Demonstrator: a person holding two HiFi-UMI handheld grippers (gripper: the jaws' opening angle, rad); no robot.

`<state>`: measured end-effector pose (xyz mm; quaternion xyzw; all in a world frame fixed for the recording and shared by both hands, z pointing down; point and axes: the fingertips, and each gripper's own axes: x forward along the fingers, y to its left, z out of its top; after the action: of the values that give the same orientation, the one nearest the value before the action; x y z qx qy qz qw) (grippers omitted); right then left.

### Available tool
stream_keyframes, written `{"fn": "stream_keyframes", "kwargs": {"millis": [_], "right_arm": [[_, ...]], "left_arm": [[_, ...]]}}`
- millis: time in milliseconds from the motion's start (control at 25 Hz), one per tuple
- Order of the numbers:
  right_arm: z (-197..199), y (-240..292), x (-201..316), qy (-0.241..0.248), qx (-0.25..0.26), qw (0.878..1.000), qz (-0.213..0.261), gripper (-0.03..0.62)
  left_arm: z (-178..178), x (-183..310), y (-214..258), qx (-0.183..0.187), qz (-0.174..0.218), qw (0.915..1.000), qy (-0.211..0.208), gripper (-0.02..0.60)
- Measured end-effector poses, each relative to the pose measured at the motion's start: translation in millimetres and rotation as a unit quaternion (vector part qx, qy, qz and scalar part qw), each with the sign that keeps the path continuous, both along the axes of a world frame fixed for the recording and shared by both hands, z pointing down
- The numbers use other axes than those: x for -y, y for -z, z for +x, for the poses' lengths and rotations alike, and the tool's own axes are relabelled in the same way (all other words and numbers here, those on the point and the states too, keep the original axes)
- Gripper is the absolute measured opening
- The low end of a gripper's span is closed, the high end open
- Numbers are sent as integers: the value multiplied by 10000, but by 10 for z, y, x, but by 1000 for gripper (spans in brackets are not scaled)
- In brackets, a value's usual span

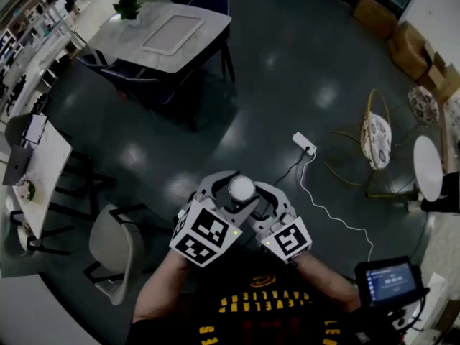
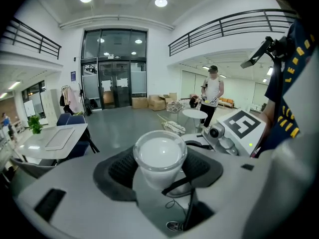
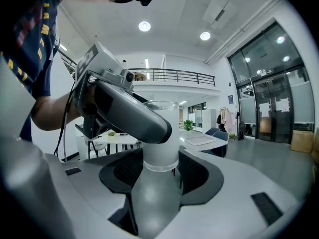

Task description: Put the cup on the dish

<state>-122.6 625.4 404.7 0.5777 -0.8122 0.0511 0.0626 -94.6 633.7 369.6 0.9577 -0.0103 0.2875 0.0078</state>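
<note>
Grey table: far up and left of the cup, well apart from it, with a white tray lying on top. No dish can be picked out there or anywhere else, so the goal spot is not known from these views.

Left gripper: clenched on the cup. Its dark pads press the wall from both sides, and one round end of the cup faces its camera. I judge it to be the one bearing the weight, since the cup hangs in the air with nothing under it.

Cup: white and frosted, held above the dark floor where the two tools meet.

Right gripper: comes in from the cup's right. Its jaws are spread wide with the cup standing between its pads, close on each side. By my reading it flanks the cup rather than squeezes it — whether a pad brushes the wall I cannot tell. One jaw of the left gripper crosses the cup's upper part in the right gripper view.

Why both tools are on it: probably a handover or a change of grip, so that the cup can go down upright — a judgement only.

Power strip: on the floor up and right of the cup. Its white cable trails off to the right and plays no part in the task.

Progress: early. The cup is lifted and not yet set on anything.
</note>
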Motion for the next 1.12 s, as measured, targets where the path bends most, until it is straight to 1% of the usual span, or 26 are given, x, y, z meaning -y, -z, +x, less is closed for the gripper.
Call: {"fn": "stream_keyframes", "kwargs": {"millis": [120, 240, 400, 520, 720, 880, 1120], "right_arm": [[-83, 2, 123, -99, 157, 9998, 55, 219], [-203, 13, 270, -169, 213, 9996, 93, 219], [-346, 60, 462, -232, 178, 9996, 50, 219], [-424, 82, 562, -274, 121, 9995, 65, 219], [-484, 121, 657, -259, 31, 9997, -11, 219], [-545, 100, 746, -218, -50, 9997, -91, 219], [-619, 4, 996, -29, -109, 9999, -126, 219]], "left_arm": [[-76, 118, 4, -191, 8, 9998, -18, 268], [-174, 262, 85, -526, 51, 9986, 19, 268], [-302, 441, 188, -970, 89, 9951, 169, 270], [-393, 557, 221, -1261, -2, 9917, 238, 270], [-469, 671, 286, -1612, -78, 9863, 345, 268], [-541, 768, 274, -1784, -54, 9830, 426, 268], [-615, 1035, 175, -1779, -86, 9822, 591, 268]]}}
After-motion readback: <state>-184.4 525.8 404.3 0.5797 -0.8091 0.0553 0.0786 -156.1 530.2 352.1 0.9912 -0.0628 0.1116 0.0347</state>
